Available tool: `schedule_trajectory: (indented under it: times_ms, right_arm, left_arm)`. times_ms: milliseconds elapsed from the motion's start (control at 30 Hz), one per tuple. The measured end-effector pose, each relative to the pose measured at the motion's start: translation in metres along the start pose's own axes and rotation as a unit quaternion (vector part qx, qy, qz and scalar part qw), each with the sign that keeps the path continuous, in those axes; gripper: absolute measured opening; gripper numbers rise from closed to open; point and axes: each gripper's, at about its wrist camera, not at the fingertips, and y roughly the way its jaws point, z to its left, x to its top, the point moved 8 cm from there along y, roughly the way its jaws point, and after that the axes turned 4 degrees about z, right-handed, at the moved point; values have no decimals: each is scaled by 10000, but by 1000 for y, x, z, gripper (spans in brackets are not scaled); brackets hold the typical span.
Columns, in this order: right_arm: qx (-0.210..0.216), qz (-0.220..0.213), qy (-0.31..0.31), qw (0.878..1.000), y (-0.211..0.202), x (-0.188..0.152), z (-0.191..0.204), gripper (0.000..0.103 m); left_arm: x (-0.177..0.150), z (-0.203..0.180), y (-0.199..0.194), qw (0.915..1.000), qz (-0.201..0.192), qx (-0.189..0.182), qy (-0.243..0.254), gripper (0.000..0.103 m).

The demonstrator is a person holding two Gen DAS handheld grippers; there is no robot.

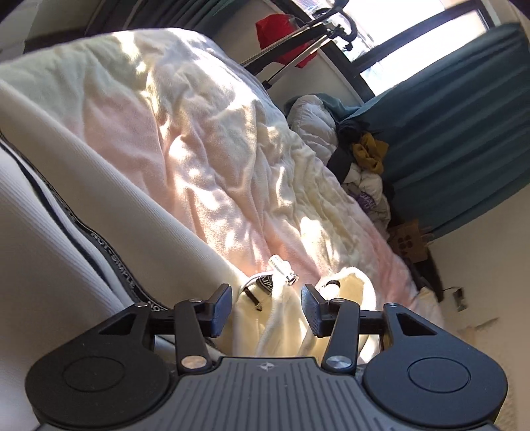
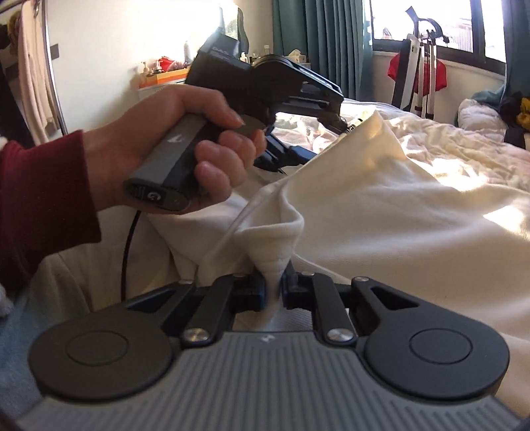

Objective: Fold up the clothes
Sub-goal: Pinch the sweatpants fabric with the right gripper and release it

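The right gripper [image 2: 272, 291] pinches a bunch of the cream top [image 2: 381, 212] to lift it off the bed [image 1: 232, 139], while the left gripper [image 1: 266, 308] hangs wide over its cords

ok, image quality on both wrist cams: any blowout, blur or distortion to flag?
Left wrist view: strong fisheye bend and tilt; dappled sunlight on the bed cover, window blown out, cream garment between the open left tool glaring. Right wrist view: window clipped, hard sun patches on the garment, the hand soft with slight blur; the right tool is sharp.
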Motion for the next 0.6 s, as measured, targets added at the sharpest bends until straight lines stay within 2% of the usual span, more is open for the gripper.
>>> schedule_trajectory:
  times_ms: [100, 167, 233, 300, 433, 533, 600]
  right_arm:
    - [269, -13, 318, 9991, -7, 1, -2, 27]
    - [449, -21, 530, 9976, -12, 2, -4, 44]
    - [628, -30, 741, 9953, -17, 3, -6, 61]
    - [756, -51, 940, 9927, -23, 4, -8, 63]
    - [474, -217, 1231, 9910, -38, 8, -25, 63]
    - [62, -221, 1560, 9875, -48, 4, -49, 63]
    - [-404, -134, 1854, 9817, -50, -3, -74, 63]
  left_arm:
    - [-5, -4, -39, 9997, -138, 194, 27, 79]
    - [-9, -6, -65, 9992, -231, 323, 45, 81]
    - [-11, 3, -99, 9988, -328, 263, -255, 82]
    - [-13, 16, -135, 9970, -454, 209, -585, 86]
    - [-34, 62, -196, 9857, -592, 328, -1545, 87]
    - [-44, 94, -230, 9749, -840, 441, -2013, 87]
    - [-46, 116, -244, 9664, -1010, 611, -2285, 88]
